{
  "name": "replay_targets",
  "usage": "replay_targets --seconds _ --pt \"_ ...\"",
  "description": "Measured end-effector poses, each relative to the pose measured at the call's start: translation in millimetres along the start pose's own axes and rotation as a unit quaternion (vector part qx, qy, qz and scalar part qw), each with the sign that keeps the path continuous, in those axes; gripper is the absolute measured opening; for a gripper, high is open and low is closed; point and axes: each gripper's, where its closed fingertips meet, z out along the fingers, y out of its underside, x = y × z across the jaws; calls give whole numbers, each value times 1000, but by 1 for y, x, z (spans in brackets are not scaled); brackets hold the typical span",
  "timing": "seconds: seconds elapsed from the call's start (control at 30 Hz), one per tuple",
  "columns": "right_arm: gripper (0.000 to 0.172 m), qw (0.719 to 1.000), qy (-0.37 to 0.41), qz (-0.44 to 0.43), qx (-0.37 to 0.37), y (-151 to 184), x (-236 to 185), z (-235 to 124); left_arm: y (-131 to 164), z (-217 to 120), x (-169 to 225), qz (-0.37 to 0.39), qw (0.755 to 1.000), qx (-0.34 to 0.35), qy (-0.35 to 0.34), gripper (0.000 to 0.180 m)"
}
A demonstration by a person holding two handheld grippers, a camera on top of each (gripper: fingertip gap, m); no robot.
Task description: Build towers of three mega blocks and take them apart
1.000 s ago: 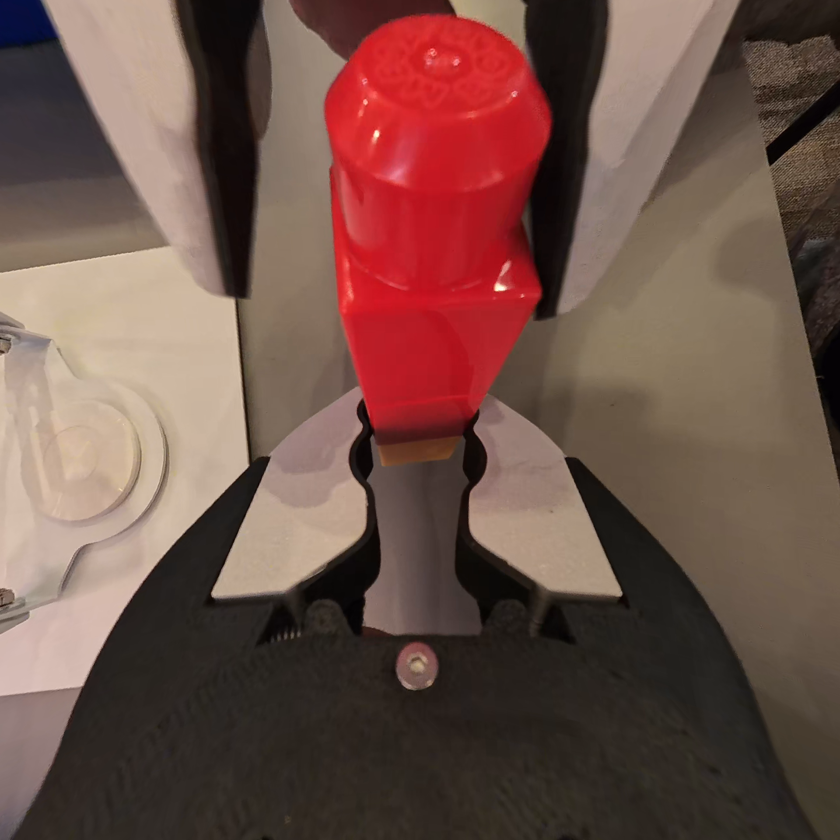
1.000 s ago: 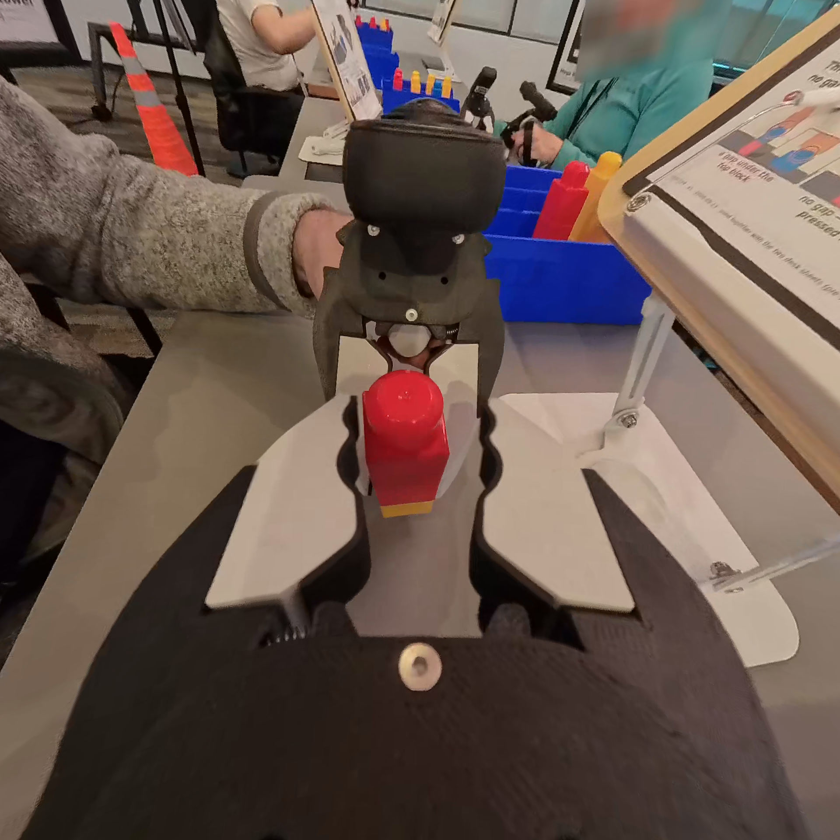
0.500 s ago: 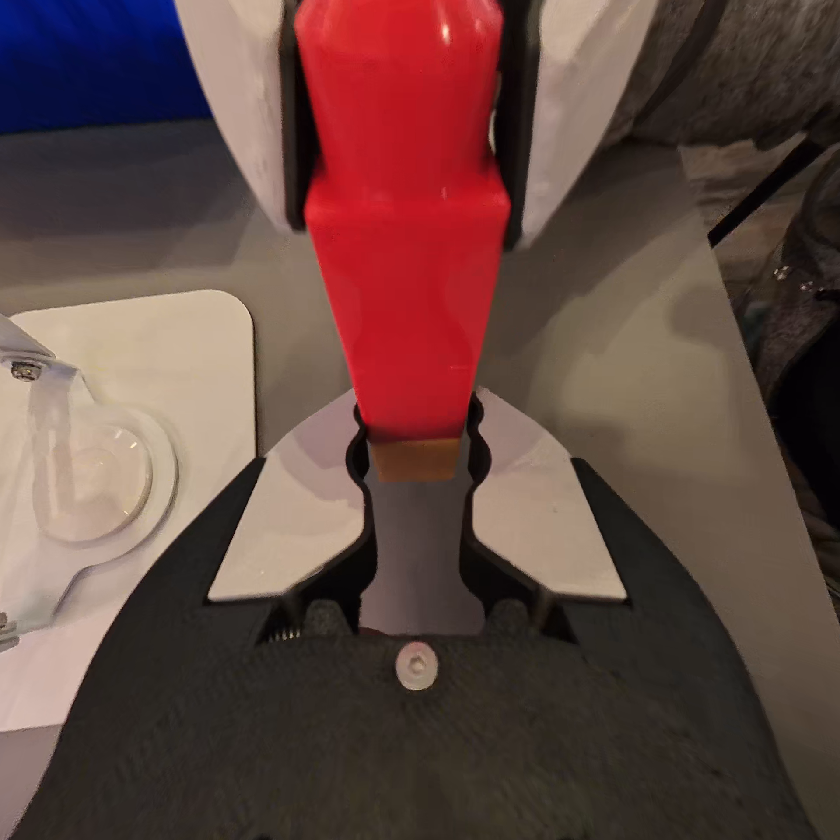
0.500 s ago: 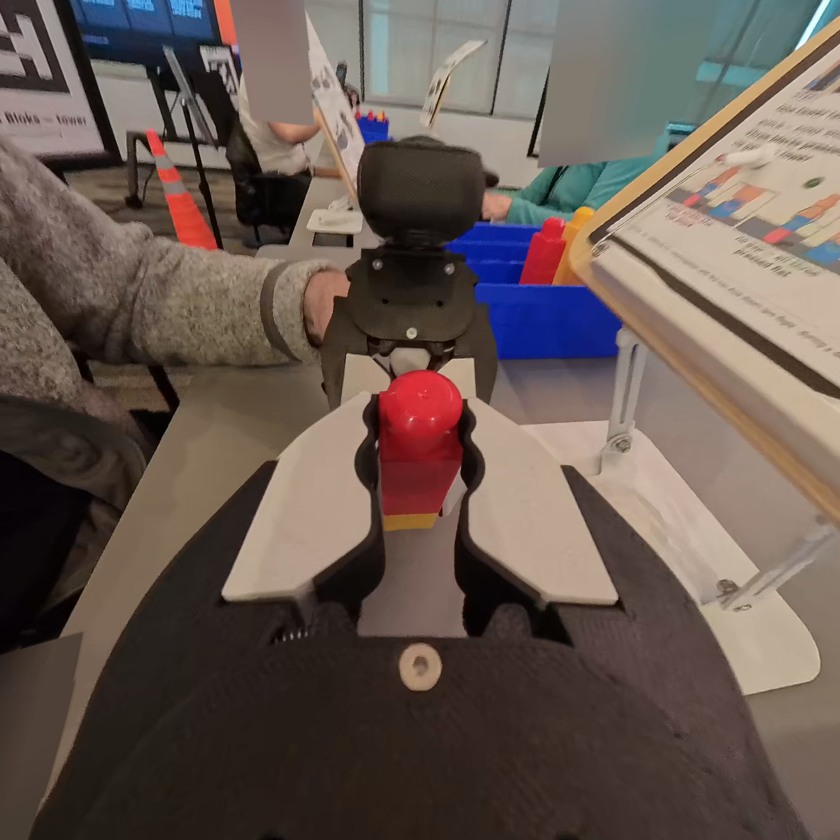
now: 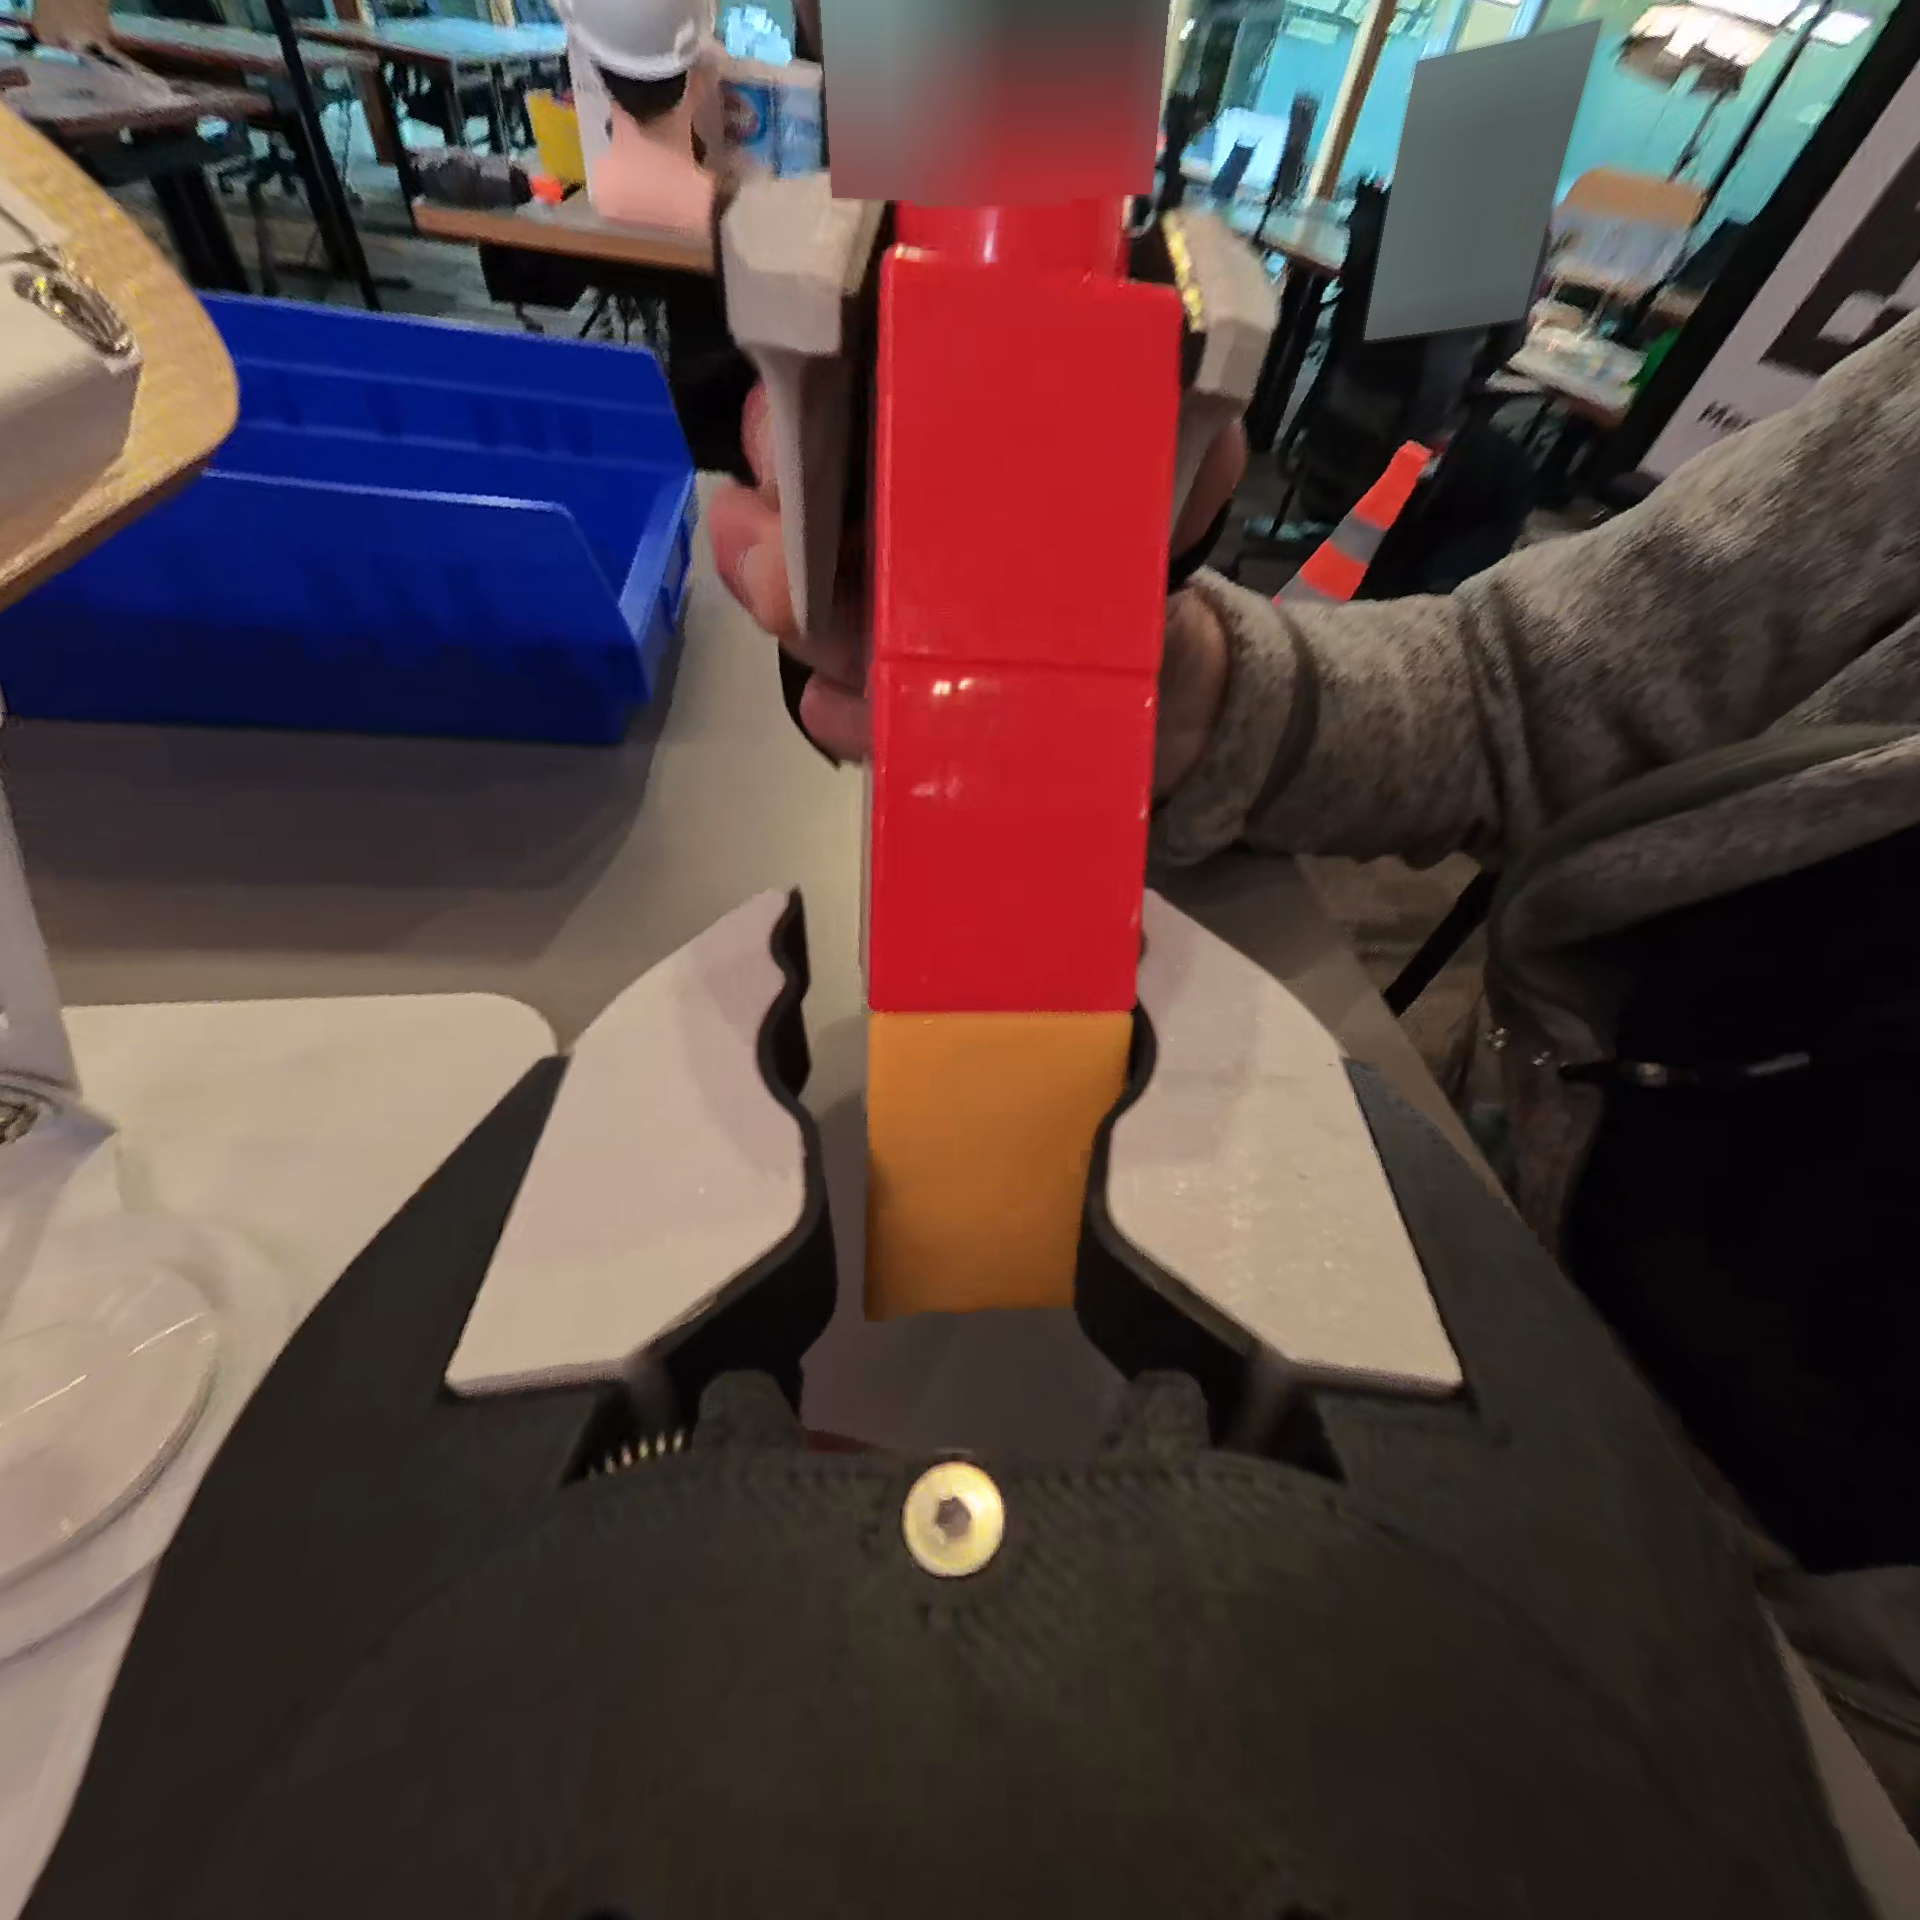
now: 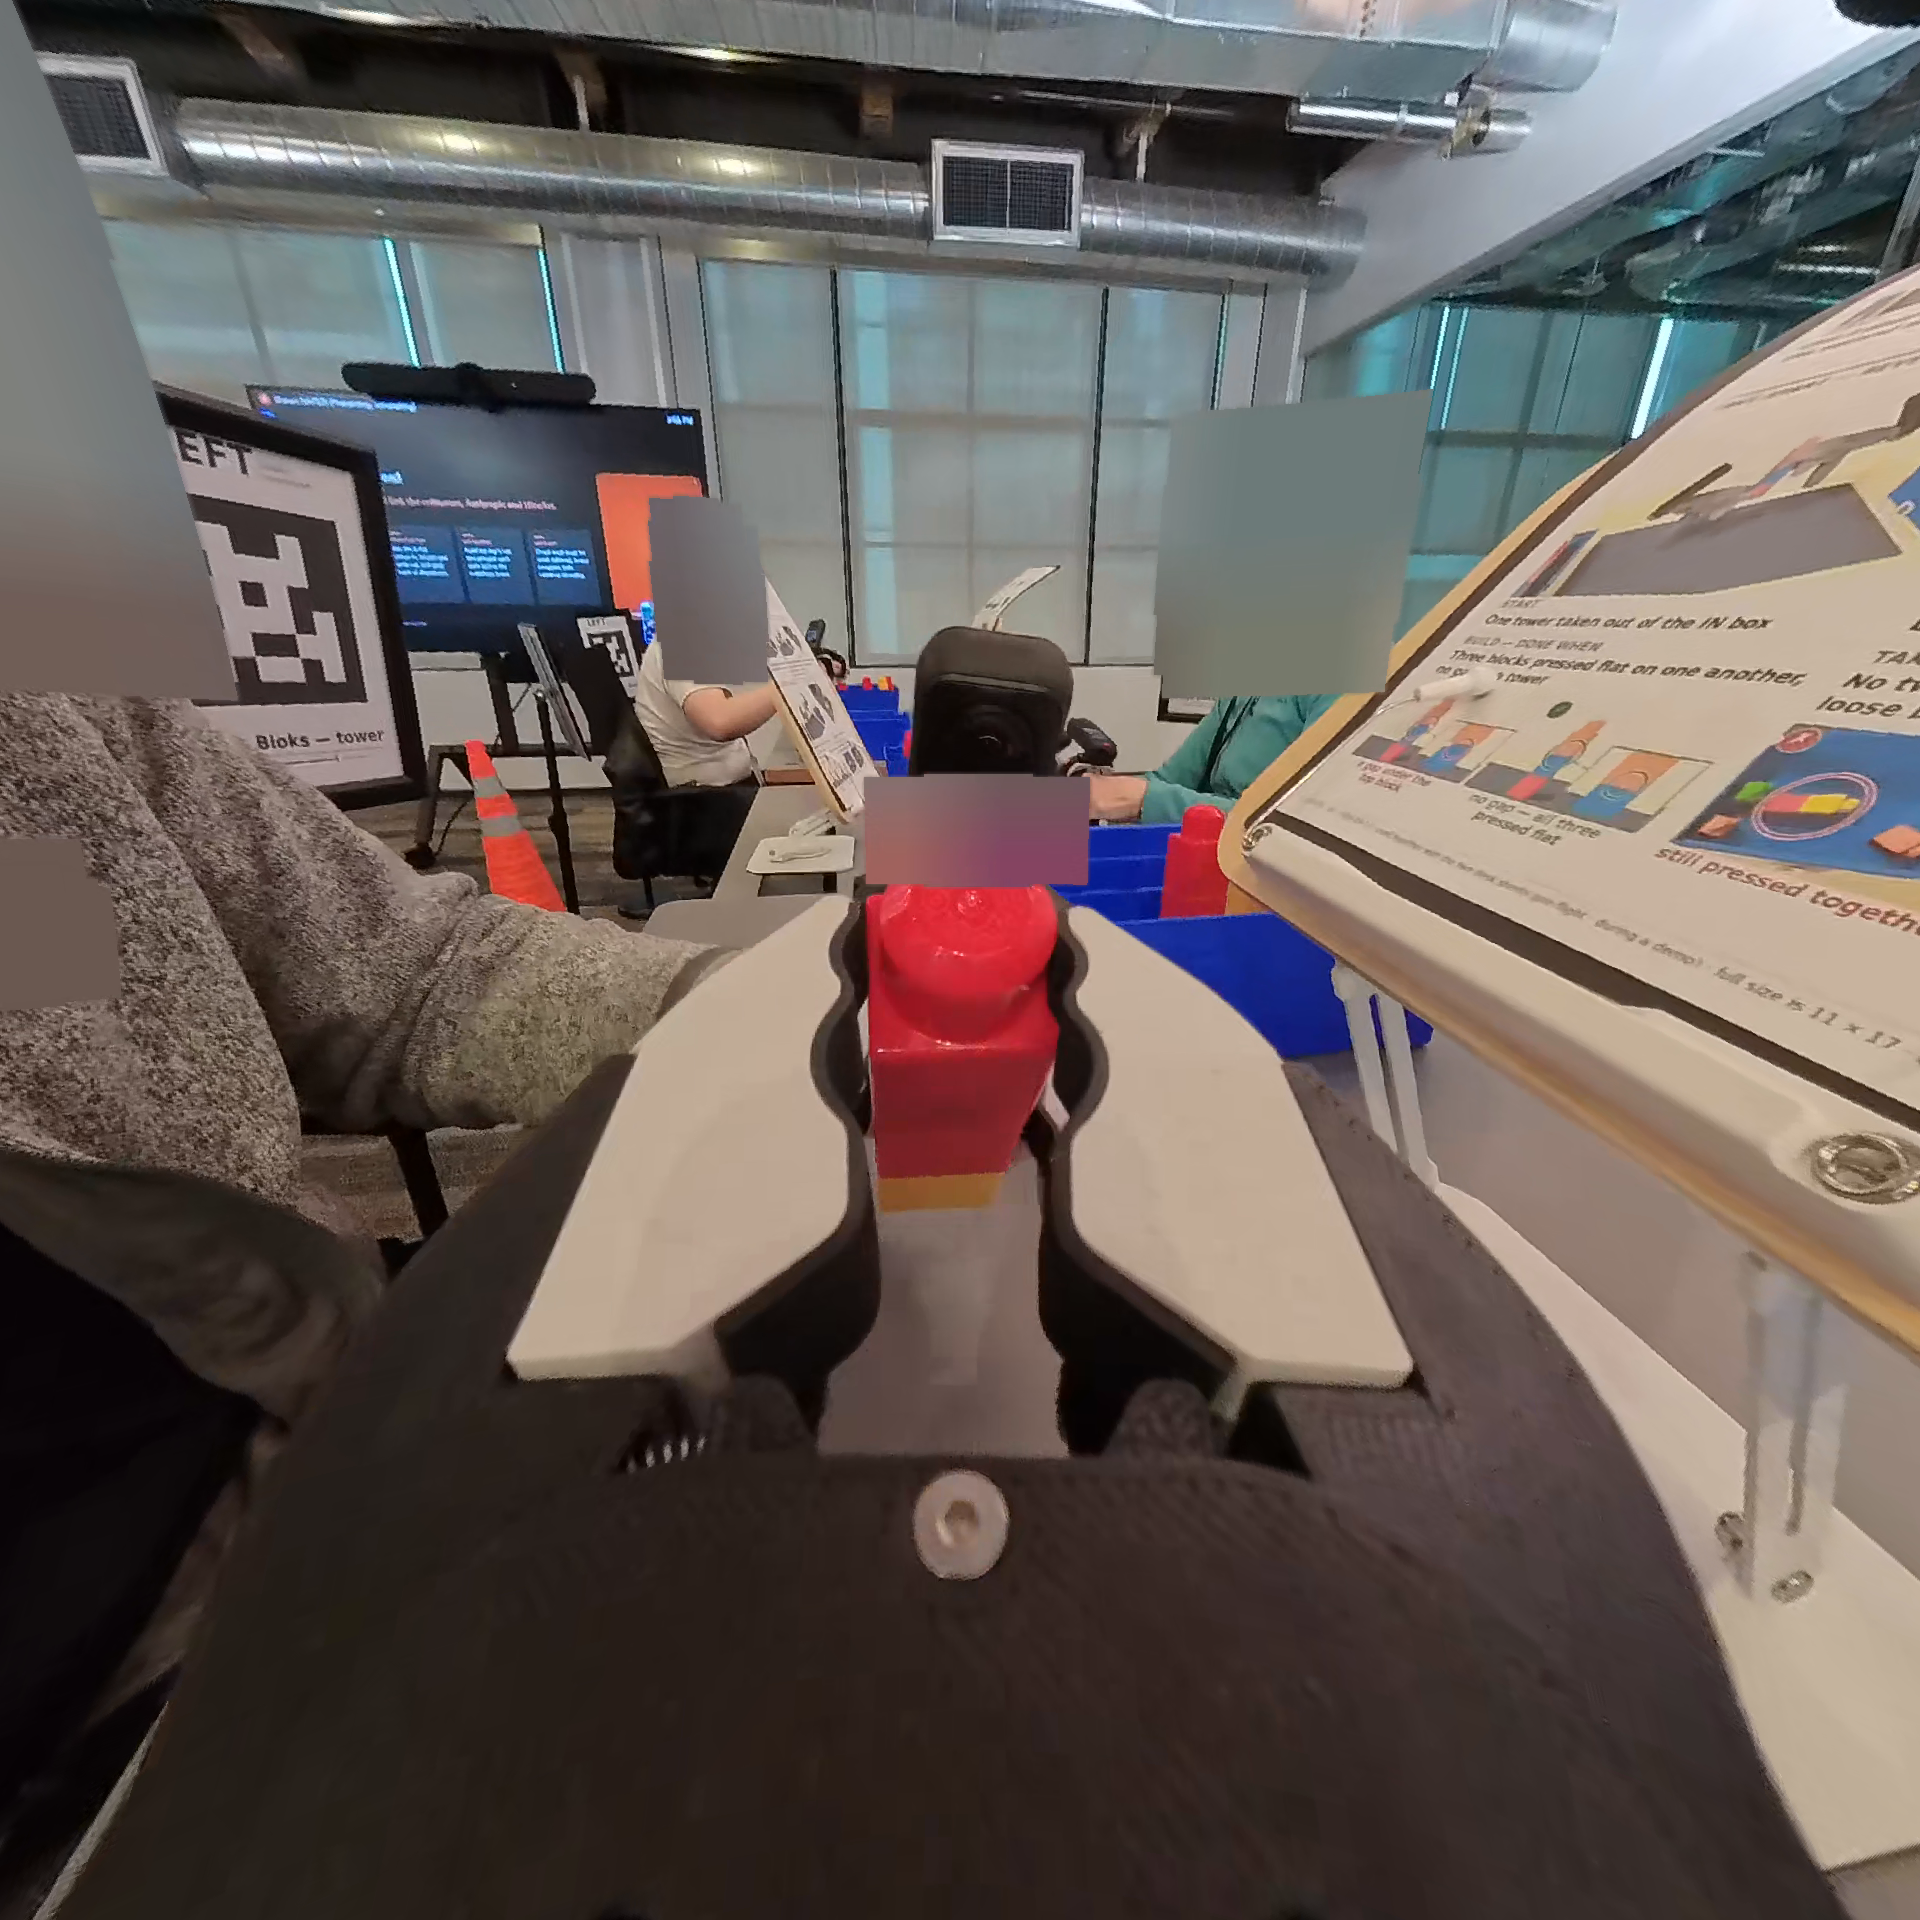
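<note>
Three-block tower (image 5: 1008,727) complete: my right tool (image 6: 961,997) clamps its top red block (image 6: 961,1049), my left tool (image 5: 961,1039) gapes beside the orange base (image 5: 977,1153); disassembly remains.

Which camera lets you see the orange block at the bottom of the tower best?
The left wrist view: the orange block shows a whole side face there, under two red blocks, between the left tool's fingers. The right wrist view shows only a thin orange strip beneath the red block.
</note>
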Motion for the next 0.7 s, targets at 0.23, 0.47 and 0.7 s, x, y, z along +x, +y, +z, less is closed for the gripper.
replay_targets --seconds 0.23,0.47,0.7 --pt "34 1000 -4 11 9 0 1 0 -2 1 3 5 1000 11 6 42" --pt "34 1000 -9 4 -2 3 0 0 2 -2 2 11 1000 -19 -5 42" --pt "36 1000 -13 -3 -25 9 0 0 11 -6 0 11 998 -58 -12 41"
